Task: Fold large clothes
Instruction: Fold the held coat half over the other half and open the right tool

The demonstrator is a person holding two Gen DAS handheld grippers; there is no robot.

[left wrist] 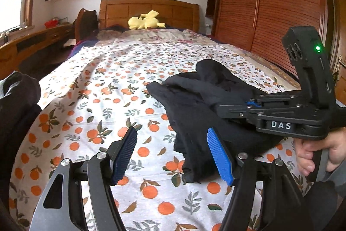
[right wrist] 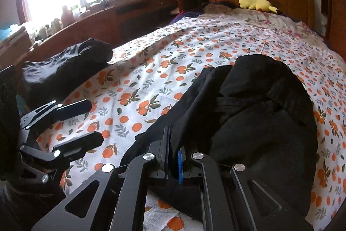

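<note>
A crumpled black garment (left wrist: 194, 105) lies on the orange-print bedsheet (left wrist: 97, 101); it also fills the right wrist view (right wrist: 259, 114). My left gripper (left wrist: 173, 157) is open and empty, just above the sheet at the garment's near left edge. It shows at the left of the right wrist view (right wrist: 93, 120). My right gripper (right wrist: 173, 148) is shut on a fold of the black garment. Its body, held by a hand, reaches in from the right in the left wrist view (left wrist: 270, 114).
Another dark garment (right wrist: 64, 70) lies at the bed's left edge. A yellow plush toy (left wrist: 144, 21) sits by the wooden headboard (left wrist: 149, 12). A wooden desk (right wrist: 97, 23) runs along the left under the window. A slatted wardrobe (left wrist: 270, 3) stands on the right.
</note>
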